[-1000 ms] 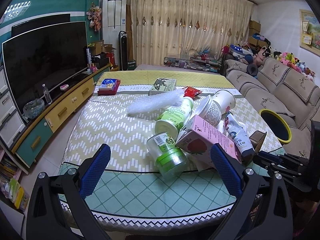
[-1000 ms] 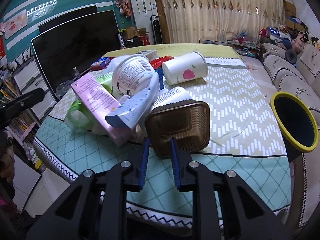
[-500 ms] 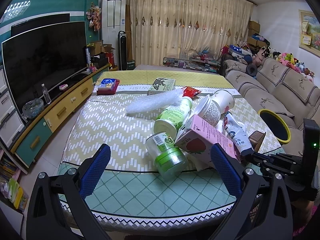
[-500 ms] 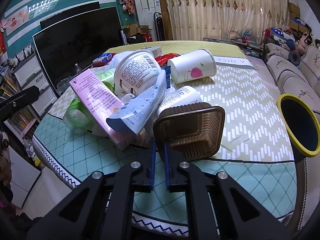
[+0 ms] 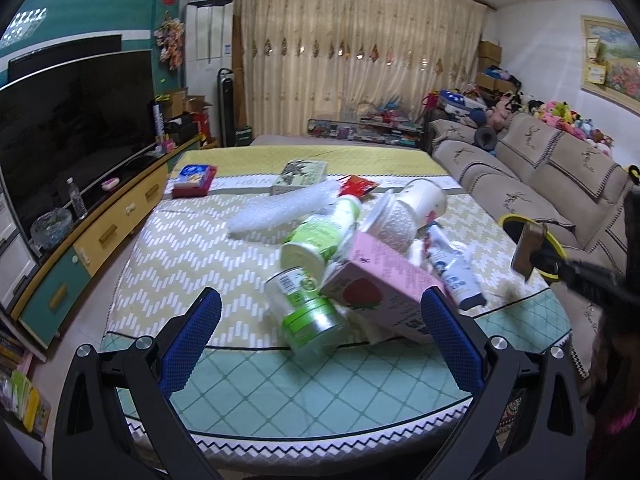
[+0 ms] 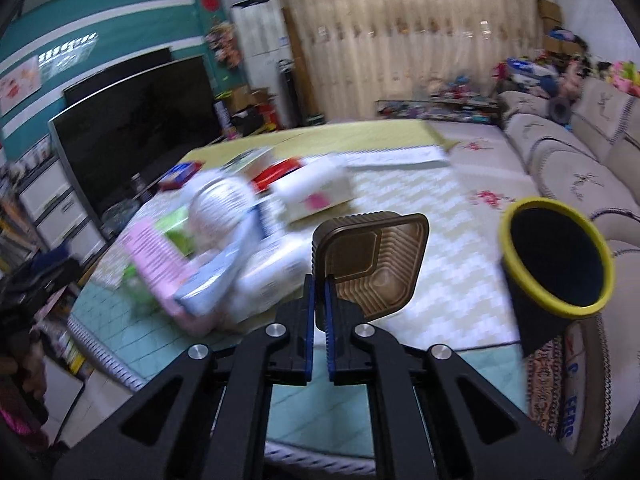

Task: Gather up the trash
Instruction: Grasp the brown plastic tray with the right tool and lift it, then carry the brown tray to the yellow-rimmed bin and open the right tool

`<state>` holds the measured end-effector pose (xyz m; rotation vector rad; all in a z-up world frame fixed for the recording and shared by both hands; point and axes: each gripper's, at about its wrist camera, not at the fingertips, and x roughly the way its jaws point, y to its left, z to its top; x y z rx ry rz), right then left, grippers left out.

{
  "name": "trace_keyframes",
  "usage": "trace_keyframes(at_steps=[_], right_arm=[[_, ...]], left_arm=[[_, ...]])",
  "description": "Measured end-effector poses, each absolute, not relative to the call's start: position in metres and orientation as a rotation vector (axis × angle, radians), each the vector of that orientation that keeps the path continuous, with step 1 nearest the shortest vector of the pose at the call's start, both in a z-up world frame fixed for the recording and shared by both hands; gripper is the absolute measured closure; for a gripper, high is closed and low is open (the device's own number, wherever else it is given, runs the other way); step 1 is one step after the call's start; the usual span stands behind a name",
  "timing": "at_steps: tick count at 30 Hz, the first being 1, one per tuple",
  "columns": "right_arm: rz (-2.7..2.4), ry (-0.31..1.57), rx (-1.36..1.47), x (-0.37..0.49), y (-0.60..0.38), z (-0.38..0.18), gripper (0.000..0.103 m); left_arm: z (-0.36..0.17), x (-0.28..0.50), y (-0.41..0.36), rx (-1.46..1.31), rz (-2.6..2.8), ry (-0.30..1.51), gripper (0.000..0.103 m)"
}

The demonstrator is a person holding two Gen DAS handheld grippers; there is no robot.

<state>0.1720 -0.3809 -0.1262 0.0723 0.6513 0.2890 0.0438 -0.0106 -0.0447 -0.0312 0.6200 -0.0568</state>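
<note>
A: What is the right gripper (image 6: 319, 300) holding?

B: A brown plastic tray (image 6: 370, 264). The two blue fingers (image 6: 309, 304) are shut tight on one corner of its rim.

A: Which way does the tray point?

B: It stands up on its edge, tipped like a diamond. Its open, ribbed inside faces the right wrist camera. Its long line runs from the pinched low corner up and to the right. It hangs in the air above the table (image 6: 440, 280), not touching it.

A: Can you see it from the other side?

B: Yes. In the left wrist view the tray (image 5: 527, 250) is a thin brown slab at the far right, seen edge on, with the black arm of the right gripper behind it. It is blurry there, so I cannot tell the grip from that side.

A: Where is the bin?

B: The black bin with the yellow rim (image 6: 556, 256) is to the right of the tray, by the table's edge next to the sofa (image 6: 580, 168). Its mouth is open toward the camera. The tray is near it but apart from it.

A: And the left gripper (image 5: 318, 334)?

B: Its blue fingers (image 5: 192, 336) are wide apart and hold nothing. It hangs over the near edge of the table.

A: What else is on the table?

B: A pile of trash: a pink carton (image 5: 384, 292), a green-lidded jar (image 5: 308, 308), a green bottle (image 5: 324, 232), a white tub (image 5: 394, 224), a paper cup (image 5: 426, 200) and a tube (image 5: 452, 268), all lying on their sides.
</note>
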Motion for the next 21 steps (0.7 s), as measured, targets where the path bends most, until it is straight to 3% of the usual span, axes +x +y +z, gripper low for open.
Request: trace_keyframes(at_steps=[8, 21], right_arm=[[0.021, 0.646, 0.139, 0.237, -0.482, -0.128, 0.098], [-0.154, 0.836, 0.223, 0.33, -0.568, -0.202, 0.098]], left_arm=[[-0.038, 0.046, -0.042, 0.017, -0.153, 0.598, 0.005], [-0.043, 0.085, -0.094, 0.039, -0.26, 0.664, 0.005]])
